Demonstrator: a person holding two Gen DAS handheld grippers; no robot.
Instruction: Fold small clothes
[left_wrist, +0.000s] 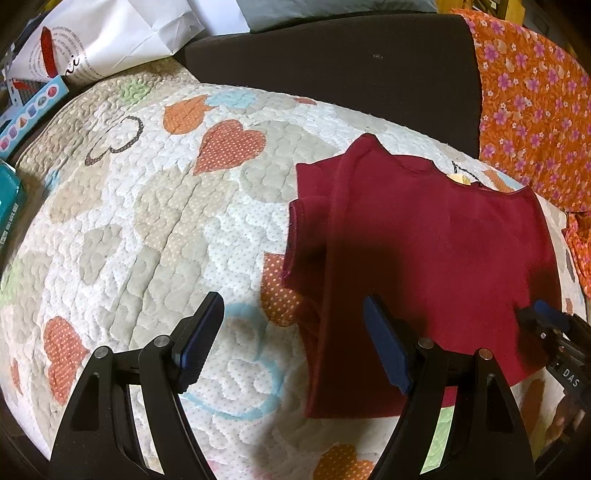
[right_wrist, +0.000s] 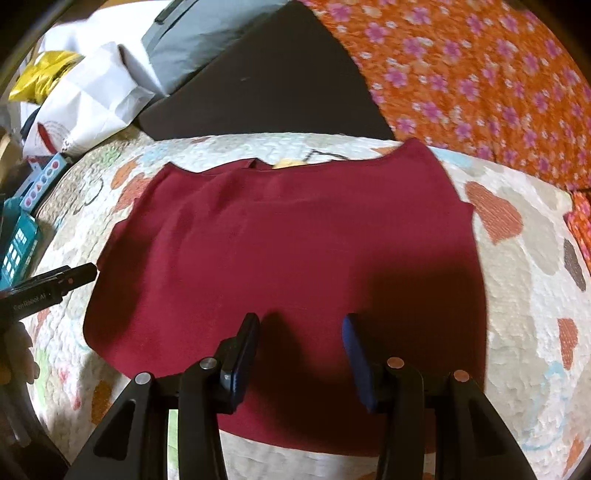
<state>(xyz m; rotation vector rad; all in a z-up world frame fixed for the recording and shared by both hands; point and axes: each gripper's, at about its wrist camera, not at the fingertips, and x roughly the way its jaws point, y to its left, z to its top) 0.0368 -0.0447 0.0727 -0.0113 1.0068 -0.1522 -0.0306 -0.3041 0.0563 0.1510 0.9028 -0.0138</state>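
So the maroon shirt (right_wrist: 280, 258) is lying flat on the heart quilt (left_wrist: 147, 221), filling mid-frame in the right wrist view. Left gripper (left_wrist: 293, 339) hangs over its left edge, lower middle of frame, jaws wide apart. Right gripper (right_wrist: 301, 354) is over the hem, jaws apart too, holding nothing.

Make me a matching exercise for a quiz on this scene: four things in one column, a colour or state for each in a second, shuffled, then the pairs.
Things:
1. shirt
2. quilt
3. left gripper
4. floral cloth

Descriptions:
A. orange with pink flowers
B. dark red, lying partly folded on the quilt
C. open, holding nothing
D. white with heart patches

Pairs: 1-B, 2-D, 3-C, 4-A
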